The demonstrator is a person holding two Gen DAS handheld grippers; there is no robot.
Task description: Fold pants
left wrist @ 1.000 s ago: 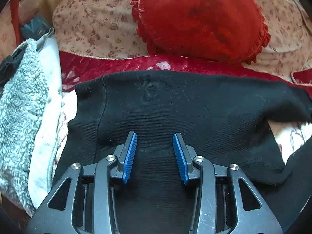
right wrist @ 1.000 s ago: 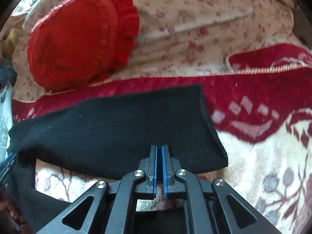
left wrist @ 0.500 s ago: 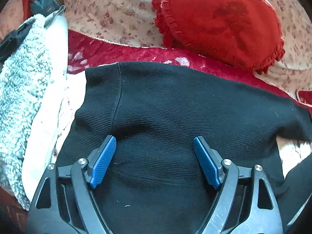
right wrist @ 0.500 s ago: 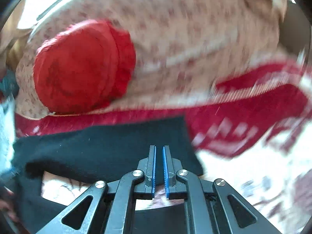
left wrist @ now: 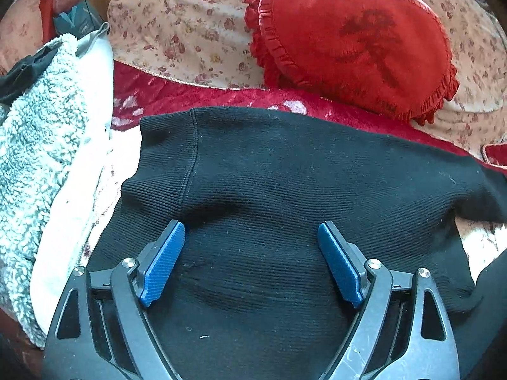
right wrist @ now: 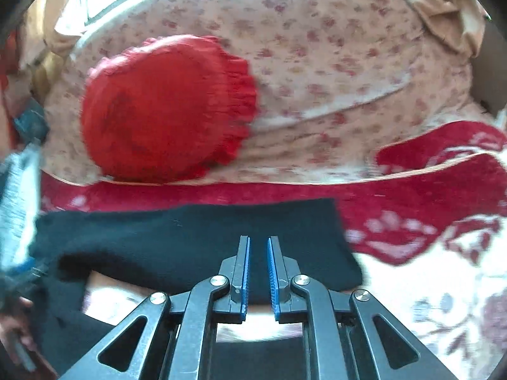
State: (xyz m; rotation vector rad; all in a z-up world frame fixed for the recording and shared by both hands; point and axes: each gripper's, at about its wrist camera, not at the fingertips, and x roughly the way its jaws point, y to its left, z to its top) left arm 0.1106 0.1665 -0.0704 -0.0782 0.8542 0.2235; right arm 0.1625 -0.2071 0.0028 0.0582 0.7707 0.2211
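Note:
The black ribbed pants (left wrist: 285, 171) lie spread across a red patterned blanket, waistband at the left. My left gripper (left wrist: 250, 226) hovers low over the waist area. Its blue pads (left wrist: 164, 262) stand far apart and its jaws are opening, with only flat fabric under them and nothing pinched. In the right wrist view the folded leg end of the pants (right wrist: 158, 237) lies just past my right gripper (right wrist: 258, 240). The right gripper's pads are parted by a narrow gap and grip nothing.
A red frilled cushion (left wrist: 351, 41) leans on floral pillows (left wrist: 183, 31) behind the pants. A fluffy grey-white blanket (left wrist: 35, 145) is piled at the left. The red and cream blanket (right wrist: 427, 196) stretches on to the right of the leg end.
The left jaws spread from a narrow gap to wide over the fabric. The right gripper rose and tilted up, its pads parted slightly, and the pants sit lower in its view.

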